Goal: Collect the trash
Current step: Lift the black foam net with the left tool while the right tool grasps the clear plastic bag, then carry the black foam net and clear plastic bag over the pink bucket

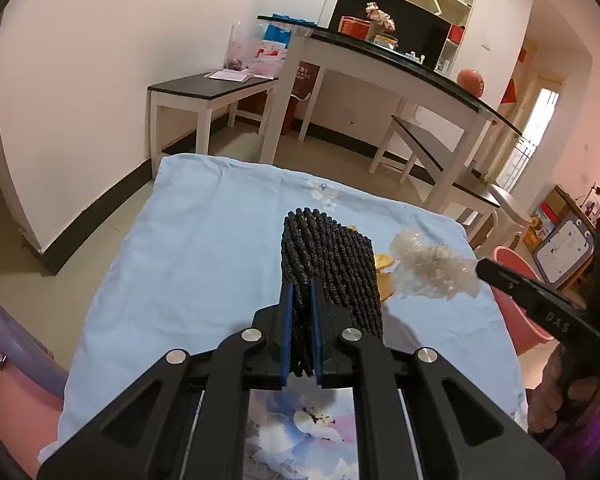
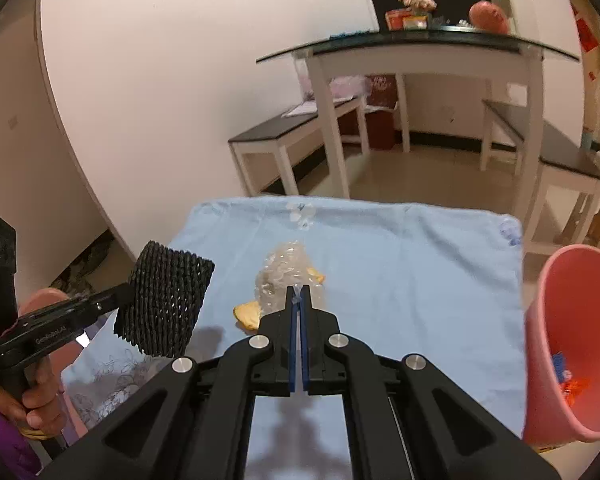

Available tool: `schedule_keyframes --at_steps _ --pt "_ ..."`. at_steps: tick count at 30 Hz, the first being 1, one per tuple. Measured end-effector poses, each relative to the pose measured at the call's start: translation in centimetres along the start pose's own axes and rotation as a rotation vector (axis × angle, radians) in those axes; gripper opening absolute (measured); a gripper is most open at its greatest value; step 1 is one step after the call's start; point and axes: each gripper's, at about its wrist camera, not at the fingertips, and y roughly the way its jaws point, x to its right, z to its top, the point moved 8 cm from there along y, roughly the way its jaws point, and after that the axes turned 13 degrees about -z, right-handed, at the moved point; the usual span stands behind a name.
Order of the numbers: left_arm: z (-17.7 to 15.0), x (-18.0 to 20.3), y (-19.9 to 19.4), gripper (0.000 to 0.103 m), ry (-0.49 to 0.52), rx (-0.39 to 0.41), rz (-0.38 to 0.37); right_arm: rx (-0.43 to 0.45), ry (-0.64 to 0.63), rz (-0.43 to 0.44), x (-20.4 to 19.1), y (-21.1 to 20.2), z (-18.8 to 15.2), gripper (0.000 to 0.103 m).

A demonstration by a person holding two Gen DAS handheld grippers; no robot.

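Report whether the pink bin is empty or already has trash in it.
Not empty. The right wrist view looks into the pink bin, tilted toward the camera, and shows small blue and orange scraps inside near its bottom.

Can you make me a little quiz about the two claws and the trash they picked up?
1. True or false: the left claw is shut on the black foam net sleeve.
2. What does the right claw hold? A) the yellow peel piece B) the crumpled clear plastic wrap C) nothing
3. Fill in: the round pink plastic bin, already holding some bits, stands on the ____ side of the light blue cloth in the right wrist view.

Key: 1 true; 2 B; 3 right.
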Motion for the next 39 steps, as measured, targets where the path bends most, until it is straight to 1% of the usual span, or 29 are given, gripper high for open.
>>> schedule_keyframes --at_steps 5,9,14,20,26,32,35,39 --pt "0.2 0.4 -0.5 0.008 -0.004 0.012 -0.010 0.030 0.029 -0.023 0.9 -1.9 0.0 0.001" --pt "0.2 1.2 -0.4 0.008 -0.009 0.018 -0.029 0.051 0.032 -0.064 2.1 -3.5 -0.3 0.001" --pt "0.5 3.6 -0.1 0.008 0.009 0.027 -0.065 0.081 0.078 -0.134 5.2 -5.8 -0.4 0.001" --pt "1.0 8.3 1.0 0.008 0.050 0.031 -0.135 0.119 0.148 -0.239 10.1 -8.7 -0.5 0.001" --pt "0.9 14.2 3.1 0.008 0.108 0.015 -0.212 0.135 0.233 -0.341 15.7 -11.2 -1.5 0.001" --pt "0.4 20.6 6.0 0.008 0.180 -0.025 -0.274 0.133 0.298 -0.419 20.5 -12.4 -3.1 0.001" --pt "0.0 23.2 7.5 0.008 0.219 -0.045 -0.291 0.130 0.311 -0.446 22.0 -12.6 -3.9 0.001" --pt "-0.6 25.9 9.5 0.008 0.256 -0.070 -0.309 0.125 0.330 -0.466 23.9 -12.6 -4.5 0.001"
